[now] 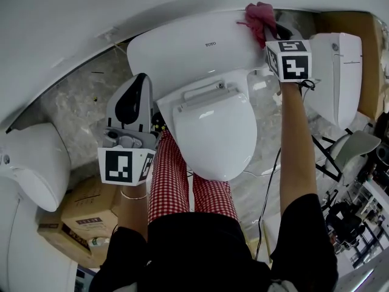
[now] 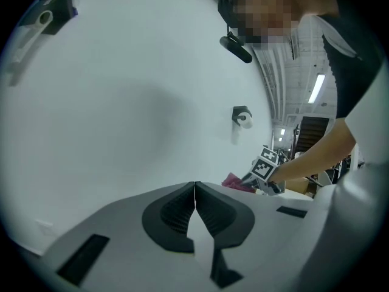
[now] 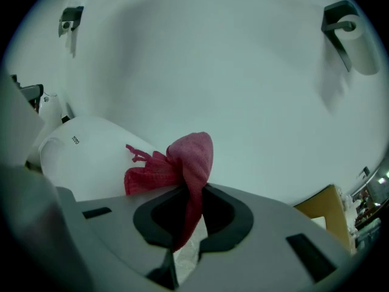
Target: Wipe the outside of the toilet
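At the tank's far corner, wiping looks barely started.
The toilet (image 1: 200,47) sits below the right gripper (image 3: 191,208), fingers (image 3: 226,215) clamped on the pink cloth (image 3: 182,160). Bowl and sides probably remain. The left gripper (image 2: 194,208) waits aside, fingers together, empty.

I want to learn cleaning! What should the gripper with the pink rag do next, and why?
Probably sweep the right gripper leftward along the tank. It is shut on the pink rag, which sits at the tank's right end, so most of the top lies to its left.
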A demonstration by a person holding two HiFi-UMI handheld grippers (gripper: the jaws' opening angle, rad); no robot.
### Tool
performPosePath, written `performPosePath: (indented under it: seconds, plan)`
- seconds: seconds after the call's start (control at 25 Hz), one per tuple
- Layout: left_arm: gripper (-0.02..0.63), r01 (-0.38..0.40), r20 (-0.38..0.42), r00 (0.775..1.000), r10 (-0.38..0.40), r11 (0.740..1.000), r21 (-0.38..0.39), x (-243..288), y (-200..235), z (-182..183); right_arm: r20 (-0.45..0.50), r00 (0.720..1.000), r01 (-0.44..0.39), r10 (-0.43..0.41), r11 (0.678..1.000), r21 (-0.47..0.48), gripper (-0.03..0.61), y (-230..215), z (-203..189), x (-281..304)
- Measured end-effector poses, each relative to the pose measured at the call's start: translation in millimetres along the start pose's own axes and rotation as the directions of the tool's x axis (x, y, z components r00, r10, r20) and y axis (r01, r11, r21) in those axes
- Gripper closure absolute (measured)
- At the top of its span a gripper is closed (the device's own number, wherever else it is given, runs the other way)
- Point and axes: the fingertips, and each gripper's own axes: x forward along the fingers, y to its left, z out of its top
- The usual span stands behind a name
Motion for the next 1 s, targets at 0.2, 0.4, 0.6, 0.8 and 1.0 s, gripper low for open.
performPosePath:
  seconds: [0.2, 0.4, 0.6, 0.8, 1.0]
  plan:
    - [0.603, -0.025, -0.021, 0.999, 0.026, 0.997, 0.077, -2, 1, -3, -0.034, 0.999, 0.03, -0.032, 0.997, -0.076, 0.518, -5, -4, 7]
    - [0.603, -0.018, -0.032, 0.999, 0.021, 0.996, 0.085, -8, 0, -6, -0.008, 0.998, 0.062, -0.063, 0.997, -0.047, 0.518, -13, -9, 12]
    - [0.603, -0.053, -0.044, 0.998, 0.053, 0.999, -0.005, -20, 17, -14, 0.06, 0.99, 0.126, -0.129, 0.991, 0.05, 0.518, -21, -7, -7]
    - [0.603, -0.094, -0.046, 0.994, 0.094, 0.996, 0.002, -31, 32, -16, 0.159, 0.977, 0.131, -0.144, 0.987, 0.09, 0.518, -14, 20, -43]
    - [0.603, -0.096, -0.031, 0.995, 0.096, 0.995, 0.015, -35, 34, -10, 0.318, 0.941, 0.091, -0.115, 0.992, 0.091, 0.518, 15, 73, -83]
